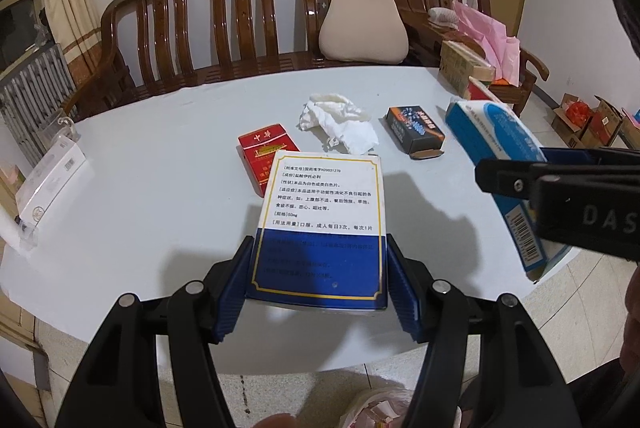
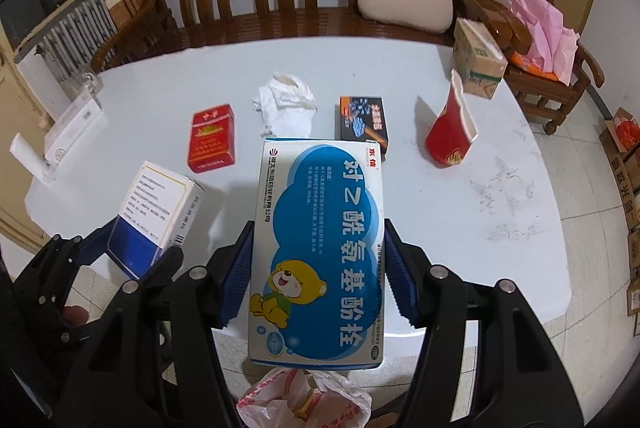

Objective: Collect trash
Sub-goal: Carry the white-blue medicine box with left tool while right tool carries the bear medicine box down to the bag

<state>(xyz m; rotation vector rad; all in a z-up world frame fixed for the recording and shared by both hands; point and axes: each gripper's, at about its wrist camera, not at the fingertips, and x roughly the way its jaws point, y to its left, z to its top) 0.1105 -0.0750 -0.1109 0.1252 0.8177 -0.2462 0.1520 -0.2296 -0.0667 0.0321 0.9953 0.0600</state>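
Left gripper [image 1: 320, 280] clamps the white-and-blue box [image 1: 320, 220]; right gripper [image 2: 318, 268] clamps the bear-printed box [image 2: 320, 248], both above the plastic bag [image 2: 304, 400], probably for dropping.

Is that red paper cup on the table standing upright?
No, the red paper cup lies tipped over on the table.

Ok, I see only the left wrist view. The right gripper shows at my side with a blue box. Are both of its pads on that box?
Observer: Yes. The right gripper has one pad on each long side of the blue bear box.
Operator: Does that box hide something from me?
Observer: A red paper cup is on the table, right of the small dark box.
Operator: Is a bag near?
Observer: A plastic bag with red print lies below the held box, past the table's near edge.
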